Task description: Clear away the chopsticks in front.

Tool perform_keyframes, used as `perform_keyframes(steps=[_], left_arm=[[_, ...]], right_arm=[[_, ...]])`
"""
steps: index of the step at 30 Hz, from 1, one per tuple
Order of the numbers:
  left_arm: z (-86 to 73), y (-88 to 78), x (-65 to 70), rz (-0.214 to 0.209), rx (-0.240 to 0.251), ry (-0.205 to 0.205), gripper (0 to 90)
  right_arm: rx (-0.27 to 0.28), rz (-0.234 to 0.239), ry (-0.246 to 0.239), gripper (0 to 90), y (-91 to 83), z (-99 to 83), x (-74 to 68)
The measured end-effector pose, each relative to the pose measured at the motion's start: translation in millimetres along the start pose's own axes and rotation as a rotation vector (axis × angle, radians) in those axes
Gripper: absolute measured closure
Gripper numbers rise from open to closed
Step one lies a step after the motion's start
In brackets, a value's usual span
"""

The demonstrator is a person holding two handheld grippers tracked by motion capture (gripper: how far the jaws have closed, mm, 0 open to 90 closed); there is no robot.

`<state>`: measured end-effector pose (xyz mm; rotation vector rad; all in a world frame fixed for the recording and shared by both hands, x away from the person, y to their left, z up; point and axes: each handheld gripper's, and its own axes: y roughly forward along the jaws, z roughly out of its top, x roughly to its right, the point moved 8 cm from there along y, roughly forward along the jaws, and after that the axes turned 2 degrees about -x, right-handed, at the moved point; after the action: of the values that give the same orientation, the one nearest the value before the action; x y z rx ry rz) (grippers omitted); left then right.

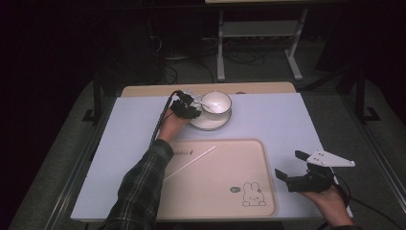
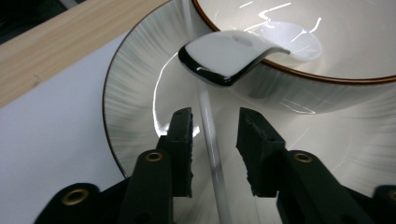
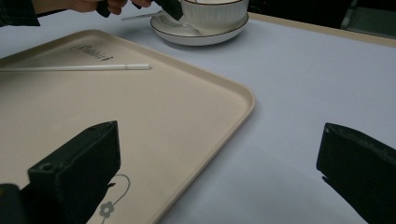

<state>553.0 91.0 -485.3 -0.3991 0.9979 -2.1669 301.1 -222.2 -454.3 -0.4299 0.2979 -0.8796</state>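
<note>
A white ceramic spoon (image 2: 224,58) with a dark glazed edge rests with its handle end hooked over the rim of a white cup (image 2: 327,42), its bowl lying inside the cup. The cup is ribbed on the outside, has a thin brown rim line, and stands upright on a matching white saucer (image 2: 135,93) with fine radial lines and a dark rim. Cup and saucer sit near the far edge of the bench, slightly left of its middle (image 1: 210,112). A thin white stick (image 2: 210,140) lies on the saucer beside the cup, running under the spoon's handle and off the saucer's near-left rim.
</note>
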Motion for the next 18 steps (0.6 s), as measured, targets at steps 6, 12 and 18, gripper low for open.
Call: perform_keyframes(steps=[6,12,18], left_arm=[[-4.9,5.6,-2.9,0.024,-0.027,-0.023,80.3],[-3.9,5.7,-2.4,0.036,-0.028,-0.032,82.7],[-5.6,0.3,-6.4,0.037,-0.040,-0.050,84.4]], right_arm=[[0.001,0.001,0.000,0.0,0.3,0.0,0.5],[0.003,0.000,0.004,0.0,-0.3,0.1,1.2],[0.003,0.000,0.003,0.0,-0.2,0.1,0.9]])
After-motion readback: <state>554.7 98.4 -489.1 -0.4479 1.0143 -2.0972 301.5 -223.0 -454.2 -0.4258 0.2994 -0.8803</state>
